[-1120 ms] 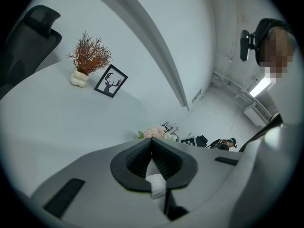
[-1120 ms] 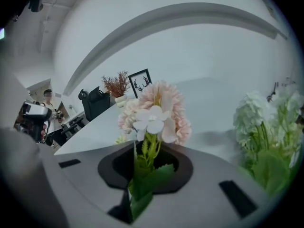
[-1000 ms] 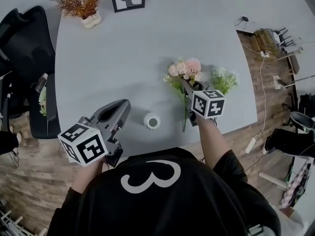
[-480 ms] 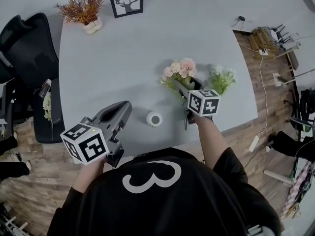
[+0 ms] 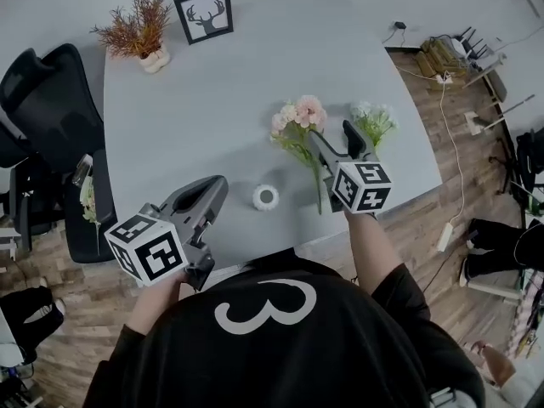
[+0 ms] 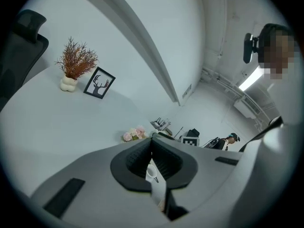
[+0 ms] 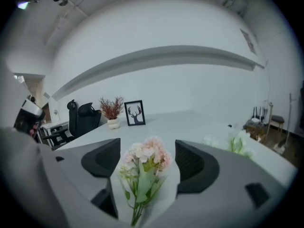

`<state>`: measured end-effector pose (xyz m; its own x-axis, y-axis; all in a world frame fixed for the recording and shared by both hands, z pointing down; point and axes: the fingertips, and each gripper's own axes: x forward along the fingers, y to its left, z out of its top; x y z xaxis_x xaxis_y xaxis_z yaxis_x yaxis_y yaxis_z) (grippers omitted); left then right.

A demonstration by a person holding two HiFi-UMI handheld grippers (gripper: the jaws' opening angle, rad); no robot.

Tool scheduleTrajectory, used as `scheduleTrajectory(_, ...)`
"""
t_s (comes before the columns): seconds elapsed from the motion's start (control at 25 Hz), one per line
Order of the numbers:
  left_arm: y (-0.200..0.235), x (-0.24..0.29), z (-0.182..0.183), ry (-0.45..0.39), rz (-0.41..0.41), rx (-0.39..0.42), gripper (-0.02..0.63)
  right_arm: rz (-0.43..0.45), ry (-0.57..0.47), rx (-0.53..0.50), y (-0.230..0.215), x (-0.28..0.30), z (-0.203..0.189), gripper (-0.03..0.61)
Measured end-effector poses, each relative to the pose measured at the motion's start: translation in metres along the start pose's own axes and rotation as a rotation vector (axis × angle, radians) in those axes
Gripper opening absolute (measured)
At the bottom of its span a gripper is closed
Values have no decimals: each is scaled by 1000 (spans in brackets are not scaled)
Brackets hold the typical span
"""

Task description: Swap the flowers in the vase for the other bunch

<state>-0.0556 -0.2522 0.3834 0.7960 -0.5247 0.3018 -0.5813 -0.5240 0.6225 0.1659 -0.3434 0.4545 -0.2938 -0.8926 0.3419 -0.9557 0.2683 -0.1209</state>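
A small white vase (image 5: 265, 197) stands empty near the table's front edge. The pink bunch (image 5: 297, 121) lies flat on the table just right of it, stems toward me. A white-and-green bunch (image 5: 371, 121) lies further right. My right gripper (image 5: 333, 139) hovers over the pink bunch's stems; its jaws have just been opening and stand open, touching nothing. In the right gripper view the pink bunch (image 7: 145, 163) shows between the jaws, lower down. My left gripper (image 5: 208, 195) is held left of the vase, jaws shut and empty, with the vase (image 6: 150, 173) seen just beyond them.
A pot of dried brown sprigs (image 5: 140, 32) and a framed deer picture (image 5: 205, 13) stand at the table's far edge. A black chair (image 5: 42, 83) is at the left. Cables and a power strip (image 5: 450, 53) lie on the floor at the right.
My right gripper's jaws have spread apart and the gripper has lifted off the pink bunch, which stays lying on the table. The left gripper has risen slightly.
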Motion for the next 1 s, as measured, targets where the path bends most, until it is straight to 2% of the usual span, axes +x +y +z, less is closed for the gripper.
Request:
scheduleTrajectory(0.08,-6,-5,0,-3,-15,15,12,16,-72,-51,13,-20,26,359)
scheduleTrajectory(0.2,-16,-17,3,-17,-33,43,12,87,-167,-97,45,-51,61,350)
scheduleTrajectory(0.4,-36,-40,2,-32,-67,87,12,261,-279,-151,112,-108,97,252)
scheduleTrajectory(0.52,-50,-57,0,-43,-93,127,12,316,-325,-139,143,-140,105,91)
scheduleTrajectory(0.56,-56,-63,-1,-46,-101,143,12,338,-338,-127,154,-150,106,62)
scheduleTrajectory(0.64,-67,-75,-3,-51,-118,180,12,399,-353,-104,177,-167,105,23)
scheduleTrajectory(0.8,-86,-93,-10,-61,-152,250,12,496,-324,-54,212,-189,94,9)
scheduleTrajectory(1.0,-101,-114,-27,-60,-184,296,12,534,-234,-21,240,-206,61,9)
